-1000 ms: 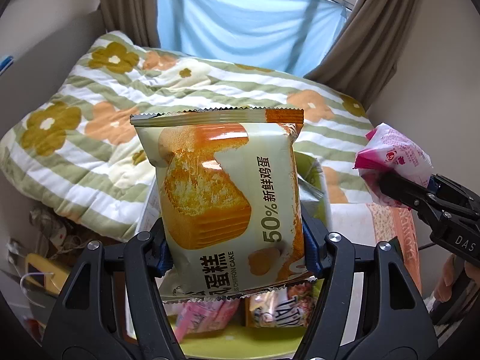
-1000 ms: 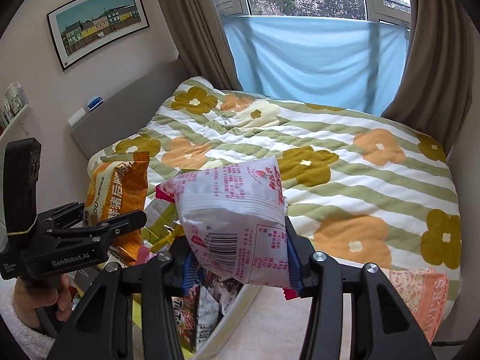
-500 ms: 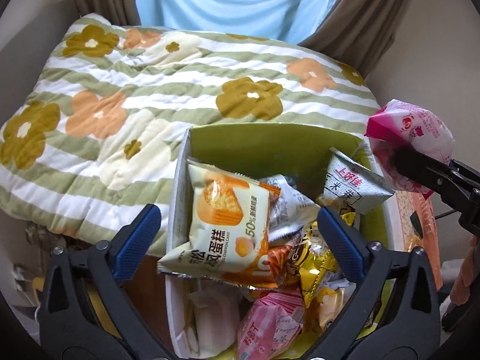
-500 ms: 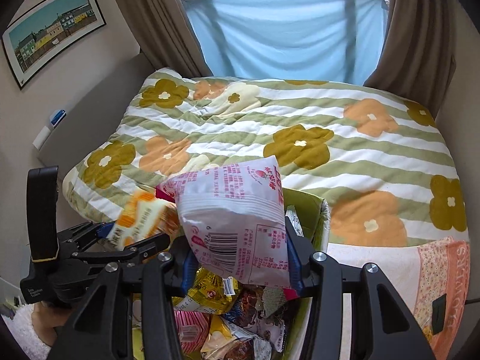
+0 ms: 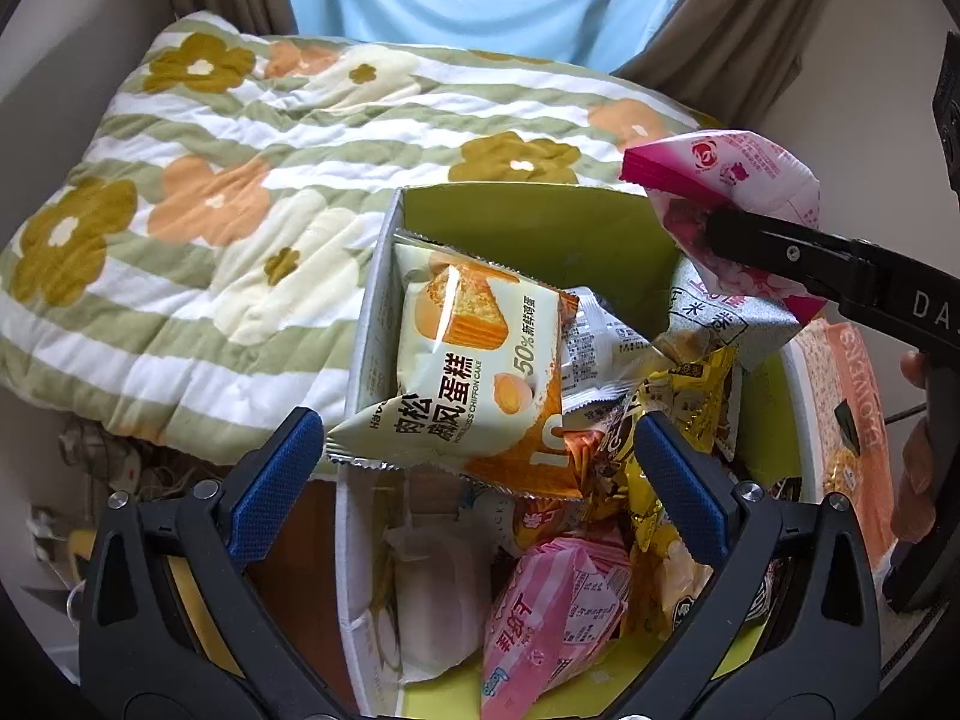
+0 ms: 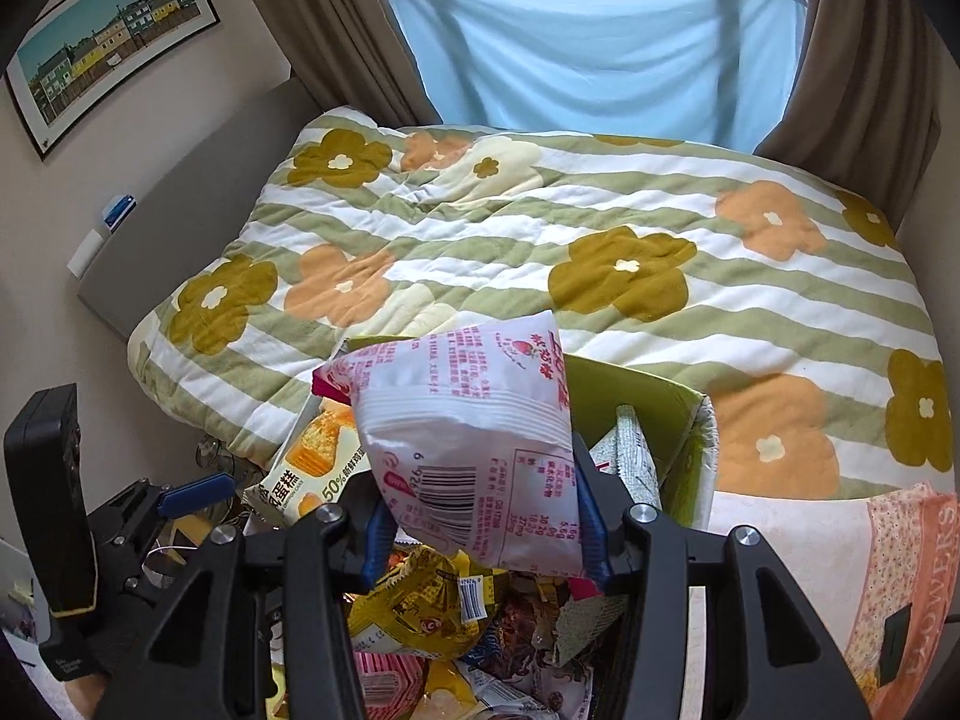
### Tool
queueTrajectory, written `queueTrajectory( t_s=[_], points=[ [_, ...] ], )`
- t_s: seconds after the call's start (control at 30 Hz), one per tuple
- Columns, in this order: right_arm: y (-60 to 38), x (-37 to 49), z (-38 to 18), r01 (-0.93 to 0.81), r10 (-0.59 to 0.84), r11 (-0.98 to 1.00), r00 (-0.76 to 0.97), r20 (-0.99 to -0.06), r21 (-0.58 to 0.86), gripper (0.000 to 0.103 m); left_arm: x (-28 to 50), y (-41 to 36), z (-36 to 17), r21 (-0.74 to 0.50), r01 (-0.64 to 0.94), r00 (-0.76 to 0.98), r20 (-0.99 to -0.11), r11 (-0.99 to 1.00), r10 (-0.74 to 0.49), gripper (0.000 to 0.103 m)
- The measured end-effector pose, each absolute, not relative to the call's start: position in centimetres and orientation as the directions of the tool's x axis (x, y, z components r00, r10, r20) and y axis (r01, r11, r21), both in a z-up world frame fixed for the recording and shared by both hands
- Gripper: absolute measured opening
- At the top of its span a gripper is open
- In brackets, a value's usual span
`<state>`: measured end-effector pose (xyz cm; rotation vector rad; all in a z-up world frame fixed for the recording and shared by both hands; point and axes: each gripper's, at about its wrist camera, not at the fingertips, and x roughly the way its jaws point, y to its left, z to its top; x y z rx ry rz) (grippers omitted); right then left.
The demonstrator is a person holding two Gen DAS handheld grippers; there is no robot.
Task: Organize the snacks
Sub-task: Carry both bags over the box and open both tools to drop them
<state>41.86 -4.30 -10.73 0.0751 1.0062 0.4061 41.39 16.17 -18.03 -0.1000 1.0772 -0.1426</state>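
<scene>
Two grippers hang over one green box (image 5: 540,222) crammed with snack packets. Nearest the left wrist camera, the left gripper (image 5: 480,480) stands spread wide, its blue pads (image 5: 276,480) well apart and pinching nothing. Between and just beyond them lies a pink striped packet (image 5: 558,612), with a pale wrapped bun (image 5: 432,600) to its left against the box's white side wall. Yellow wrappers (image 5: 678,402) crowd the right pad. A little farther in, the chiffon cake packet (image 5: 474,372) rests on top of the heap, free of both pads, its lower left corner poking over the box wall. Behind it sit a white sachet (image 5: 594,336) and a silver packet (image 5: 720,318).

Above the box's far right corner, the right gripper (image 6: 480,516) pinches a pink-and-white strawberry packet (image 6: 474,420) between its blue pads, barcode side toward its own camera. Its jaws are opening slightly, yet the pads press the packet's sides and the packet stays up in the air above the pile rather than lying in it. From the left wrist view the same packet shows at the upper right, clamped by a black finger, with part of the person's hand (image 5: 918,462) on the handle below.

Beyond the box spreads a green-striped quilt with flowers (image 6: 600,228), touching the box's far wall. A peach floral cloth (image 6: 900,570) lies to the right. Farthest off hang brown curtains (image 6: 336,18) around a light blue sheet (image 6: 588,42), and a framed picture of houses (image 6: 108,42) hangs on the left wall.
</scene>
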Motion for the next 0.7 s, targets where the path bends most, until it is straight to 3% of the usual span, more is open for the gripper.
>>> queueTrajectory(
  t_s=[0.17, 0.3, 0.33, 0.7],
  points=[
    [-4.0, 41.5, -10.5, -0.295, 0.363, 0.924, 0.478, -0.8, 0.243, 0.052, 40.4, 16.4, -17.6, -0.156, 0.06, 0.466, -0.869, 0.986, -0.166, 0.103],
    [-4.0, 40.6, -10.0, -0.296, 0.379, 0.92, 0.503, -0.777, 0.258, 0.092, 39.4, 17.0, -17.4, -0.159, 0.048, 0.467, -0.869, 0.986, -0.163, 0.103],
    [-4.1, 40.3, -9.7, -0.293, 0.378, 0.921, 0.519, -0.766, 0.256, 0.097, 39.1, 17.1, -17.3, -0.16, 0.045, 0.469, -0.868, 0.986, -0.162, 0.103],
    [-5.3, 35.1, -7.5, -0.261, 0.361, 0.932, 0.601, -0.713, 0.251, 0.097, 35.2, 17.8, -16.0, -0.186, 0.058, 0.506, -0.841, 0.981, -0.189, 0.103]
  ],
)
